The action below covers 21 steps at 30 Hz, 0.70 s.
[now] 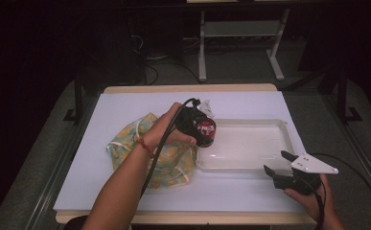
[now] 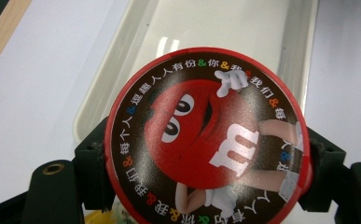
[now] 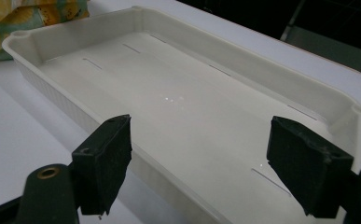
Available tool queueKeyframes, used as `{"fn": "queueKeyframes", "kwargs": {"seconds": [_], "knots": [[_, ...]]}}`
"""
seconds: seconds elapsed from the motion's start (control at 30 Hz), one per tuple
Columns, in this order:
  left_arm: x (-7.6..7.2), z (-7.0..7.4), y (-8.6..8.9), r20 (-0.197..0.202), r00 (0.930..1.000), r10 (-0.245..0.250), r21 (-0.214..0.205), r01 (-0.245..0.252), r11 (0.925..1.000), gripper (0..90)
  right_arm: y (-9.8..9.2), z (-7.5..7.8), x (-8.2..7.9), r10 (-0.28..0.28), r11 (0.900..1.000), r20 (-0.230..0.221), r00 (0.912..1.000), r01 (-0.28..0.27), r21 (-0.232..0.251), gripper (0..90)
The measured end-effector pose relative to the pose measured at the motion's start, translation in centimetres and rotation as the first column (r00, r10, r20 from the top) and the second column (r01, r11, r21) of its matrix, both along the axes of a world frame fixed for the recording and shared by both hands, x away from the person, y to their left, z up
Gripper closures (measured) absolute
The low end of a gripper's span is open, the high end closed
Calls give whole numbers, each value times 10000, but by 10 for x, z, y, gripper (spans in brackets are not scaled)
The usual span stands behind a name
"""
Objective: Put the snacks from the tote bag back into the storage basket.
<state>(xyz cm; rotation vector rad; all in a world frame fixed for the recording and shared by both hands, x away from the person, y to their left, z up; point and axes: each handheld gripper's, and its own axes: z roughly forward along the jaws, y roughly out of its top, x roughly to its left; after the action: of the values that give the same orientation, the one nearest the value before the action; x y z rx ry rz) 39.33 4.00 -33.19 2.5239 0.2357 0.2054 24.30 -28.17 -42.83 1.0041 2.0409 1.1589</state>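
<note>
My left gripper (image 1: 203, 129) is shut on a round red candy tin (image 1: 206, 130) and holds it over the left end of the white tray (image 1: 250, 165). In the left gripper view the tin's lid (image 2: 206, 135), printed with a red cartoon candy figure, sits clamped between both black jaws above the tray (image 2: 99, 84). My right gripper (image 1: 278, 164) rests at the tray's near right edge, open and holding nothing. In the right gripper view its jaws stand wide apart over the tray's near rim (image 3: 66, 109).
A yellow and green patterned cloth bag (image 1: 140, 148) lies on the white table sheet left of the tray, under the left forearm; its corner (image 3: 38, 14) is at the tray's far end. Table legs and cables stand on the dark floor beyond the table.
</note>
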Motion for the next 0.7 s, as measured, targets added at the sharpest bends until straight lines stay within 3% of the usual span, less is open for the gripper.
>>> {"fn": "queueKeyframes", "kwargs": {"seconds": [0.7], "knots": [[8,-23,-27,-210,9998,69,-151,-73,9999,240,0,0,0,16,10000,-15,10000,-16,65,214]]}}
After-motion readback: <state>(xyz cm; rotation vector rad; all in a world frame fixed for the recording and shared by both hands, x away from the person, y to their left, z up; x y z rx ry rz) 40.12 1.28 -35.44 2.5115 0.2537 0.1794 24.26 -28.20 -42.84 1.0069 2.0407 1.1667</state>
